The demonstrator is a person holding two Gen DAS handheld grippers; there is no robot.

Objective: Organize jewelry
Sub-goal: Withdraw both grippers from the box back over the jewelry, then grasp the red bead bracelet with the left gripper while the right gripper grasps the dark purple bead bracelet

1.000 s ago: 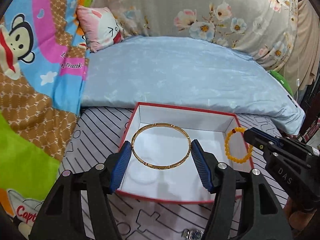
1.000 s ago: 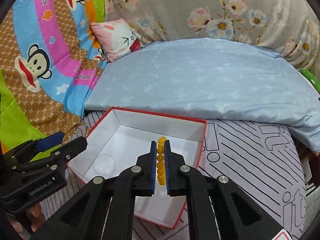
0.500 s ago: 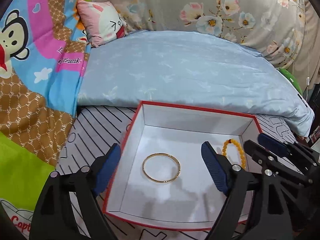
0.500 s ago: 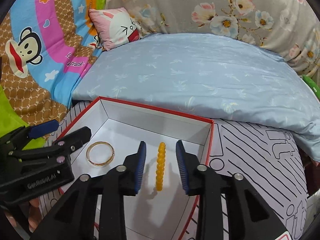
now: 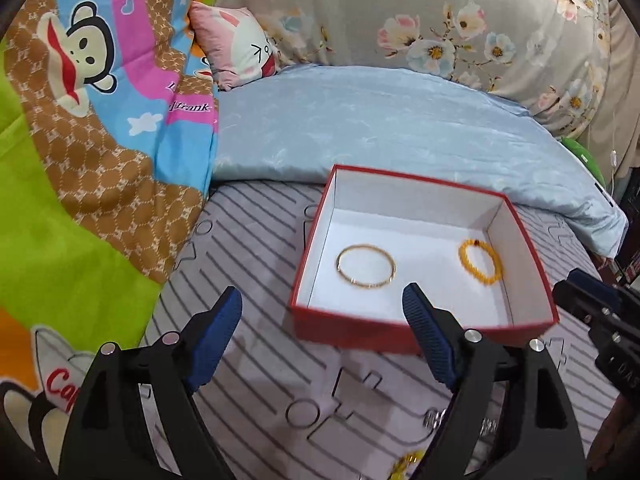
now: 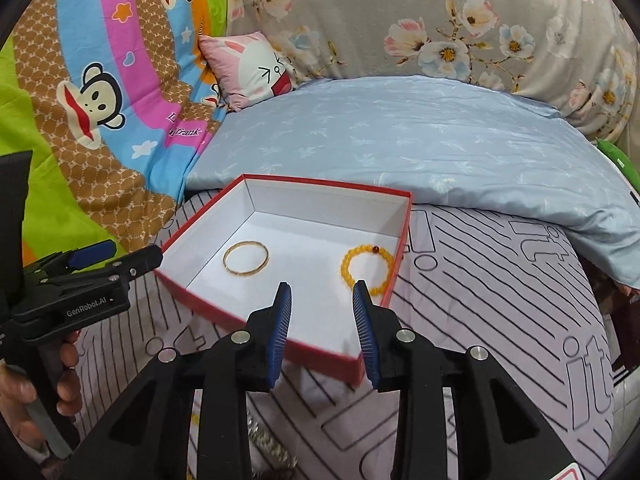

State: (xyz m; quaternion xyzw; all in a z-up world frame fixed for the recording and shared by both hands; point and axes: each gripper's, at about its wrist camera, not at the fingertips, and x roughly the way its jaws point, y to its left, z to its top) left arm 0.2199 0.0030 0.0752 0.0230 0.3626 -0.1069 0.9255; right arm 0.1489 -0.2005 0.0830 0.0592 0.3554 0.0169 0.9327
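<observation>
Gold bangle: in red box, beyond left hand-held gripper, jaws wide apart, empty.
Yellow bead bracelet: beyond right hand-held gripper, jaws apart, empty.

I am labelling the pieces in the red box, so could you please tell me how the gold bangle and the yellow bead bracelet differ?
The gold bangle is a thin, smooth metal hoop; the yellow bead bracelet is a string of round beads with one dark red bead. The bangle lies in the left part of the red box, the bead bracelet near its right wall. The bangle looks slightly wider across. Both lie flat on the white floor, apart, and free of either hand-held gripper.
</observation>
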